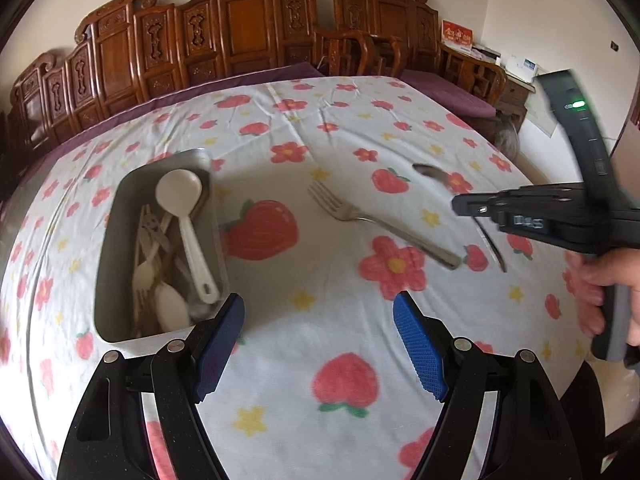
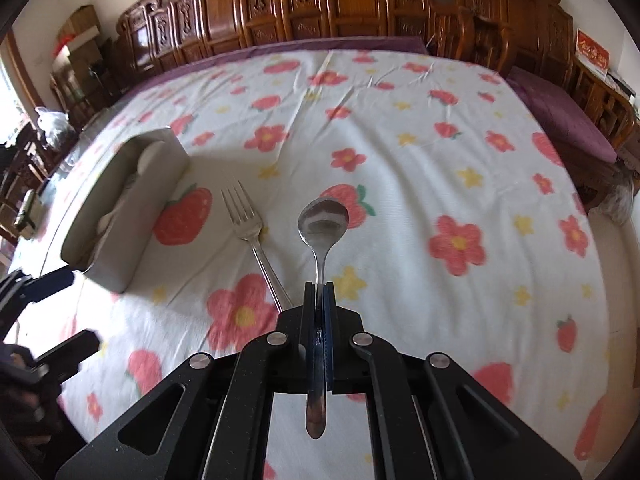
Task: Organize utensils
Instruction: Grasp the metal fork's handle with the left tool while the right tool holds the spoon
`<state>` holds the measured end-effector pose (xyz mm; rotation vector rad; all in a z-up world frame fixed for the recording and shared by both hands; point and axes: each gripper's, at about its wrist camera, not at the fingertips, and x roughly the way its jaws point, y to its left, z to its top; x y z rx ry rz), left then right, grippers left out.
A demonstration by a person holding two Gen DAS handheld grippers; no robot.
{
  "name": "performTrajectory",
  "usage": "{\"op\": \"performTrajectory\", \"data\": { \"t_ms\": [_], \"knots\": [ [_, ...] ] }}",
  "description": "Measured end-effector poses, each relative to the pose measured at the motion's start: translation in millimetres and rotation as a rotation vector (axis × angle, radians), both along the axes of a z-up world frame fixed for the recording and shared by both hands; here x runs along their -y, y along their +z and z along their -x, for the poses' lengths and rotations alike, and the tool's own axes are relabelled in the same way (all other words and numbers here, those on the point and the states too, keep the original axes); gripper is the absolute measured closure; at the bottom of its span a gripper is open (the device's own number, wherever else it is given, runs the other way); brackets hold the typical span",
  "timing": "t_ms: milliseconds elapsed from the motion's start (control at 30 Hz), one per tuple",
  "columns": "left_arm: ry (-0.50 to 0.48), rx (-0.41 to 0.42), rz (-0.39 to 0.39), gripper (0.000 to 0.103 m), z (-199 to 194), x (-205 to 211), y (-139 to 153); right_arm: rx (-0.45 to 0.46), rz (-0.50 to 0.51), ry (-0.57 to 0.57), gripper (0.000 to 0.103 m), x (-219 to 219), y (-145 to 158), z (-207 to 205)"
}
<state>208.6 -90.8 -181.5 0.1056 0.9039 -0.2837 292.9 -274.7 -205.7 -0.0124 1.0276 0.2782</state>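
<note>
A metal tray [image 1: 116, 220] sits on the left of the flowered tablecloth and holds a white ladle [image 1: 182, 208] and several pale plastic utensils. It also shows in the right wrist view [image 2: 132, 232]. A metal fork [image 1: 360, 218] lies flat on the cloth, right of the tray, and shows in the right wrist view [image 2: 250, 232]. My right gripper [image 2: 319, 286] is shut on a metal spoon [image 2: 323, 220] and holds it above the cloth, bowl forward. The spoon's bowl also shows in the left wrist view [image 1: 428, 170]. My left gripper [image 1: 318, 312] is open and empty, just beside the tray's near corner.
The table [image 2: 440, 152] is covered by a white cloth with red flowers and strawberries. Carved wooden chairs [image 1: 240, 28] line its far side, with a purple cushion [image 2: 560, 116] at the right. The person's hand [image 1: 600, 292] holds the right gripper at the right edge.
</note>
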Motion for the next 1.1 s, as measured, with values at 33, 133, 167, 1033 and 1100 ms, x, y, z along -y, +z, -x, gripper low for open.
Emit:
{"op": "performTrajectory", "data": {
  "t_ms": [33, 133, 167, 1033, 1100],
  "knots": [
    [-0.006, 0.001, -0.010, 0.029, 0, 8, 0, 0.008, -0.007, 0.000, 0.099, 6, 4, 5],
    [-0.011, -0.006, -0.025, 0.029, -6, 26, -3, 0.031, -0.024, -0.005, 0.099, 23, 12, 19],
    [-0.010, -0.012, -0.027, 0.029, -9, 30, -4, 0.036, -0.032, -0.007, 0.099, 28, 14, 23],
    [0.207, -0.289, -0.064, 0.056, -128, 88, -61, 0.041, -0.189, -0.114, 0.098, 94, 10, 27],
    [0.213, -0.293, -0.087, 0.061, -131, 91, -61, 0.046, -0.187, -0.118, 0.098, 96, 11, 27]
  ]
}}
